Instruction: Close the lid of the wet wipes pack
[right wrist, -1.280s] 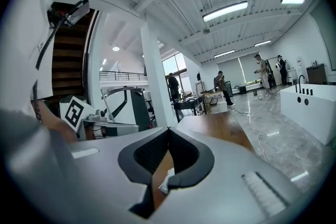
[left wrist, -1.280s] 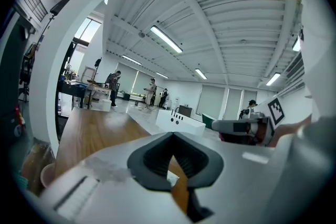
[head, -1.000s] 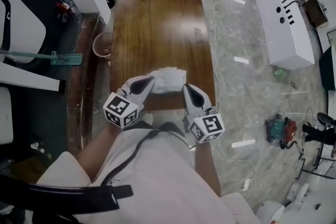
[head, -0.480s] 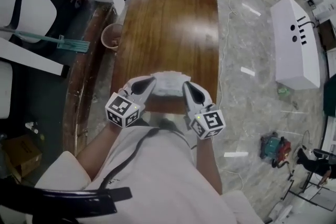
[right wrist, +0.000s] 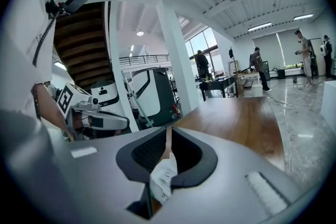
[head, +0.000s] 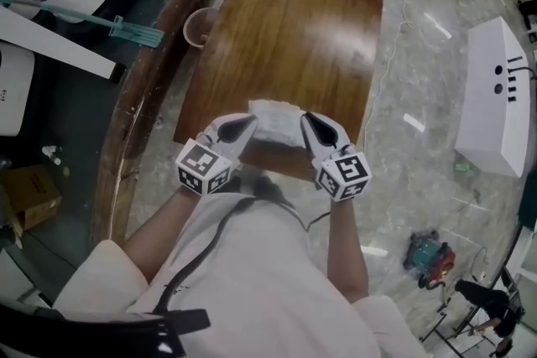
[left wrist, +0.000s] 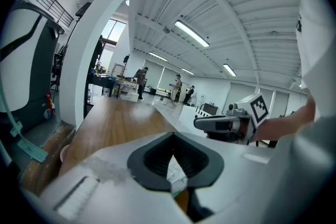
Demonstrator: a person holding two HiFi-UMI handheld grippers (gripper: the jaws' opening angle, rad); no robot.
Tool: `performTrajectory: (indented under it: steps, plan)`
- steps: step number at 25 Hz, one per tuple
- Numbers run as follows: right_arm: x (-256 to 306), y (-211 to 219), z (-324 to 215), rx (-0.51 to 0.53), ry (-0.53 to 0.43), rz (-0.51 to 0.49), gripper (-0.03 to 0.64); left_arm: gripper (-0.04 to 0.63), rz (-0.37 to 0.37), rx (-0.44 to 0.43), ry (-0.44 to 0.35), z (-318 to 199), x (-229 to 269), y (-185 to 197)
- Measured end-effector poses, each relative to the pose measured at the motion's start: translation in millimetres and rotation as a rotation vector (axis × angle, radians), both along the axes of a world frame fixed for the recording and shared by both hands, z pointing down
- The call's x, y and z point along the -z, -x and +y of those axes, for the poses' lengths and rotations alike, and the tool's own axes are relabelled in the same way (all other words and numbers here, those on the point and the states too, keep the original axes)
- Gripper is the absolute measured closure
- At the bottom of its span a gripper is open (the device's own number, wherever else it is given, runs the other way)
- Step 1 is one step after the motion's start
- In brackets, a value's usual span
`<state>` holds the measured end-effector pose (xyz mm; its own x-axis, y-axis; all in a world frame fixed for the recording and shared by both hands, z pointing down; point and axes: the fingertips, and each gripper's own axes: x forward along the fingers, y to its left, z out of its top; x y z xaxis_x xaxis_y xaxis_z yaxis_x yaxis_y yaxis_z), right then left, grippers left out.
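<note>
— White, crinkly film is all we see of the wet wipes pack (head: 274,123). We hold it over the near edge of the wooden table (head: 285,21), between our two grippers.

— Is the lid up? We cannot tell; the head view shows only a pale, rumpled top.

— And how do we stand on it?

— The left gripper (head: 248,122) has its jaws nipped together on the film at one end, and a white and green edge shows in the slit. The right gripper (head: 307,121) has the corner of the opposite end between its jaws. Those have just been easing apart a touch, yet the gap is narrow and the pads look to press on the film.

— We reckon the pack light and soft, a pouch that sags and folds. The film is likely slick, so a pinch on it may slide.

— Then we should hold by an end seam, where the film is doubled and stiffer. We could free the other gripper to press the flap flat, with the pack resting on the wood.

— Further out there is only a pinkish cup (head: 200,27) beside the table's left edge, well apart.
</note>
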<state>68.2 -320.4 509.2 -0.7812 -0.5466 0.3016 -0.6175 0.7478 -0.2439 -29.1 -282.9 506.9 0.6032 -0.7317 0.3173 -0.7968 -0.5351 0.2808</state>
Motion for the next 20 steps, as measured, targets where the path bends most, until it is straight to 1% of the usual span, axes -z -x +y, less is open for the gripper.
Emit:
performTrajectory:
  steps: [3, 7, 9, 17, 20]
  plan:
    - [-11, 4, -9, 0.057, 0.01, 0.013, 0.563, 0.591, -0.003, 0.032, 0.026, 0, -15, -1]
    - [-31, 5, -17, 0.119, 0.027, 0.05, 0.539, 0.592, 0.026, 0.086, 0.083, -4, -36, 0]
    - [-42, 7, -20, 0.147, 0.037, 0.07, 0.517, 0.591, 0.027, 0.106, 0.106, -5, -46, 0]
    - [-91, 15, -26, 0.276, 0.064, 0.178, 0.426, 0.592, -0.012, 0.141, 0.15, -11, -82, -11]
    - [-110, 16, -29, 0.314, 0.1, 0.202, 0.41, 0.592, 0.003, 0.141, 0.185, -13, -99, -17]
